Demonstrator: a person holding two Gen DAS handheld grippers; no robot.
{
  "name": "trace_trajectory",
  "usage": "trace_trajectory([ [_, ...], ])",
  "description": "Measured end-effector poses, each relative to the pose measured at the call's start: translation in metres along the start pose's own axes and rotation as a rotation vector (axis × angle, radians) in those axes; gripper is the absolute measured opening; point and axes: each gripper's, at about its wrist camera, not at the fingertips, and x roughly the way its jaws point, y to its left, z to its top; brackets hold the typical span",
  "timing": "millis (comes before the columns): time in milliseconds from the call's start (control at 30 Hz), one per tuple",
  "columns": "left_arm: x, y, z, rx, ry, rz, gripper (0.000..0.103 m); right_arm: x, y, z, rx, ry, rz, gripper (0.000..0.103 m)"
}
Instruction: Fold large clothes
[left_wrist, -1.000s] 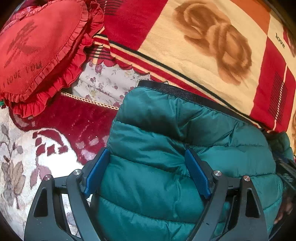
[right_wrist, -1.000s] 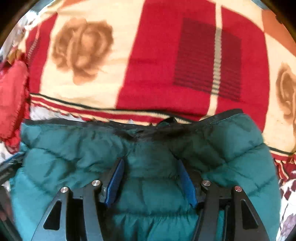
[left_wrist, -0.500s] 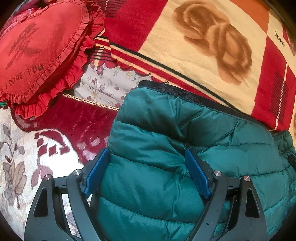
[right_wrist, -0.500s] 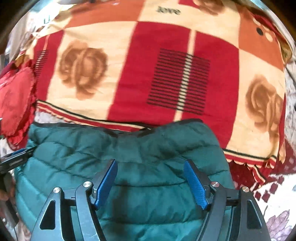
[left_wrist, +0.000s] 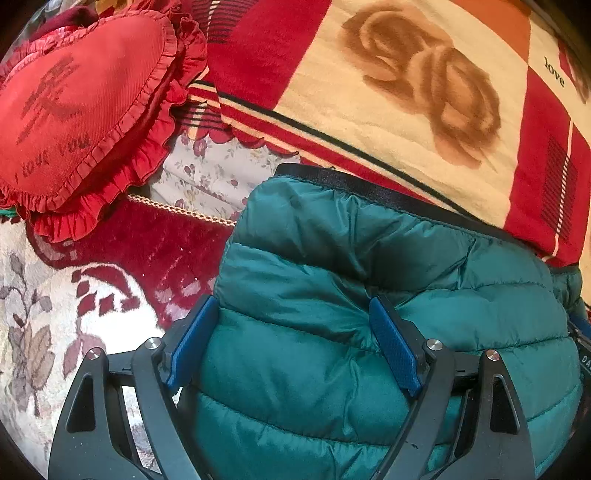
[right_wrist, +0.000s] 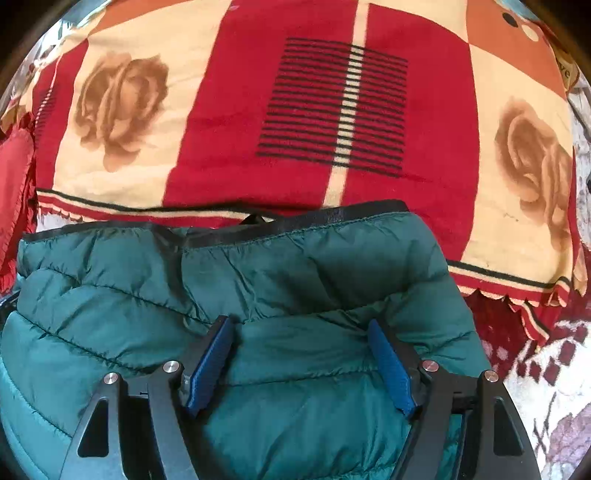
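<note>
A teal quilted puffer jacket (left_wrist: 332, 258) lies folded on the bed, its black hem band (left_wrist: 369, 190) at the far edge. My left gripper (left_wrist: 291, 306) stands wide open over the jacket's left end. One blue pad (left_wrist: 192, 339) sits at the jacket's side edge and the other is dented into the quilting. In the right wrist view the jacket (right_wrist: 258, 266) fills the lower half. My right gripper (right_wrist: 299, 325) is open above its right part, with puffy fabric lying between the fingers and not pinched.
A red and cream rose-patterned blanket (left_wrist: 369, 110) lies just beyond the jacket's hem and shows in the right wrist view too (right_wrist: 221, 129). A red heart-shaped frilled pillow (left_wrist: 85, 96) sits at the far left. A red floral bedspread (left_wrist: 74, 314) borders the jacket's sides.
The right gripper's jaws have widened and let go of the pinched fold near the hem, and it has drawn back from the blanket. The left gripper has stayed where it was.
</note>
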Motion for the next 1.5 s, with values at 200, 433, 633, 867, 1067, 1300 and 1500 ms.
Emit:
trace_trajectory([
  [200,0.000,0.001,0.001,0.001,0.000,0.002,0.085,-0.051,0.007,-0.001,0.019,-0.051,0.079,0.072],
  [433,-0.001,0.001,0.000,0.003,-0.002,0.003,0.085,-0.077,0.040,-0.026,-0.110,-0.073,0.118,0.077],
  [633,-0.001,0.001,0.000,0.003,-0.004,0.004,0.085,-0.046,0.041,-0.038,-0.105,-0.034,0.074,0.083],
  [867,-0.009,0.002,0.001,0.014,0.011,0.003,0.085,-0.065,0.036,-0.031,-0.073,-0.013,0.099,0.084],
  [1067,-0.048,0.010,-0.007,0.004,-0.019,-0.016,0.085,-0.112,0.029,-0.041,-0.051,-0.068,0.144,0.084],
  [1300,-0.093,0.023,-0.042,0.016,0.013,-0.056,0.085,-0.139,0.009,-0.076,0.031,-0.046,0.194,0.089],
  [1500,-0.116,0.033,-0.068,0.044,0.021,-0.041,0.085,-0.139,-0.003,-0.099,0.066,0.006,0.177,0.089],
])
